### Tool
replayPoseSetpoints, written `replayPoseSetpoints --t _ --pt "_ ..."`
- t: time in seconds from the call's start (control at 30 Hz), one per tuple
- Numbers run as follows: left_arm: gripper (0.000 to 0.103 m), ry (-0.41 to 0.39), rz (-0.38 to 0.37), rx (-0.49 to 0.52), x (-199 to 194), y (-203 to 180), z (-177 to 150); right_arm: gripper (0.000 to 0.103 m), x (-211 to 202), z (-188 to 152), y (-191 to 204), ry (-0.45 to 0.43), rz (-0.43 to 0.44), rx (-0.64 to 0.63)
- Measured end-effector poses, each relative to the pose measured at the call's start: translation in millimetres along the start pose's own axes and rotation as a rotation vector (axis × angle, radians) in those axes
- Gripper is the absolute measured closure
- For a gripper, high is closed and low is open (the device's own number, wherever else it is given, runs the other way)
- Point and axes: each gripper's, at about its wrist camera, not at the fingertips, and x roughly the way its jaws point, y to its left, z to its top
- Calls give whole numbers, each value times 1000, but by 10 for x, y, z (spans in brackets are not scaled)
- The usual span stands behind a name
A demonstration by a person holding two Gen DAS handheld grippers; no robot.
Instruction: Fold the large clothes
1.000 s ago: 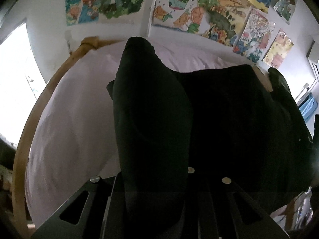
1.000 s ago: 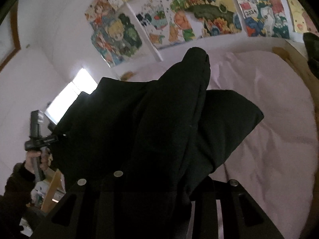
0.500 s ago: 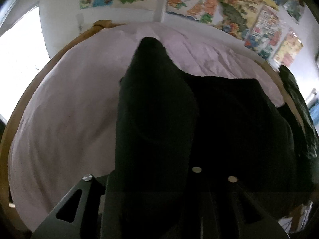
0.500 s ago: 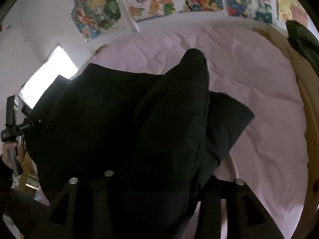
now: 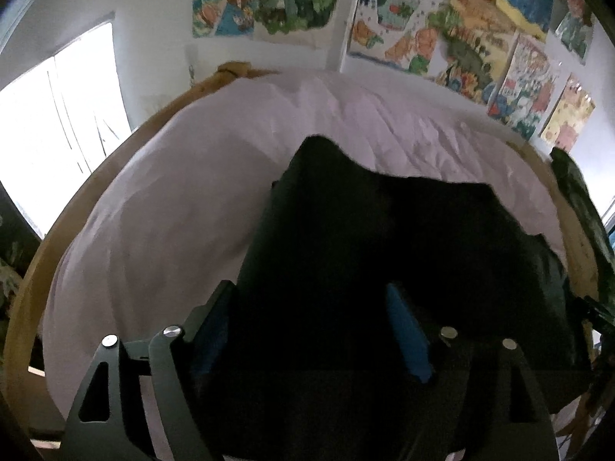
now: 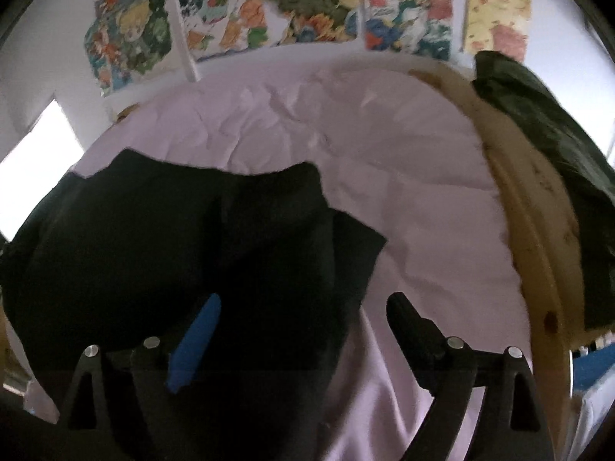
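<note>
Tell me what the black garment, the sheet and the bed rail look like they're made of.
Black garment: soft, matte fabric, probably thick knit or fleece; it slumps in rounded folds without shine. Sheet: thin pale pink woven cloth, likely cotton, finely creased. Bed rail: light wood with visible knots, smooth finish.

Ahead of both tongs the pale bed sheet (image 6: 403, 176) lies bare up to the postered wall (image 5: 153, 30), while the black garment (image 5: 403, 238) fills the space directly under and between them, and the wooden bed rim (image 6: 538, 253) with a dark-green cloth (image 6: 546, 123) draped over it closes off the right.
</note>
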Motion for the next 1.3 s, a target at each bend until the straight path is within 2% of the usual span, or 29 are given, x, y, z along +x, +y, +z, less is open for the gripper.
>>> replayPoseSetpoints --t 0.2,0.33,0.4,0.5,0.63,0.8,1.13,1.3 --pt "9 -98 -45 -14 -397 -54 -202 0 -320 -193 196 -108 -2 22" --pt "8 -167 -71 -9 -666 -134 -334 0 -563 -316 299 -203 -35 -4" --pt "2 -198 -60 3 -790 -196 -391 0 -666 -363 304 -239 -33 8" --pt "2 -290 -32 15 -980 -272 -522 0 -840 -480 310 -296 -18 47" --pt "2 -374 -8 60 -1152 -412 -731 0 -1019 -615 360 -340 1 76" --pt "2 -427 -19 98 -1271 -532 -971 0 -1235 -766 523 -390 33 71" --pt "2 -510 -50 137 -1504 -618 -1399 0 -1682 -1173 938 -517 18 -44" --pt "2 -593 -22 193 -1698 -643 -1567 0 -1834 -1381 999 -548 49 -38"
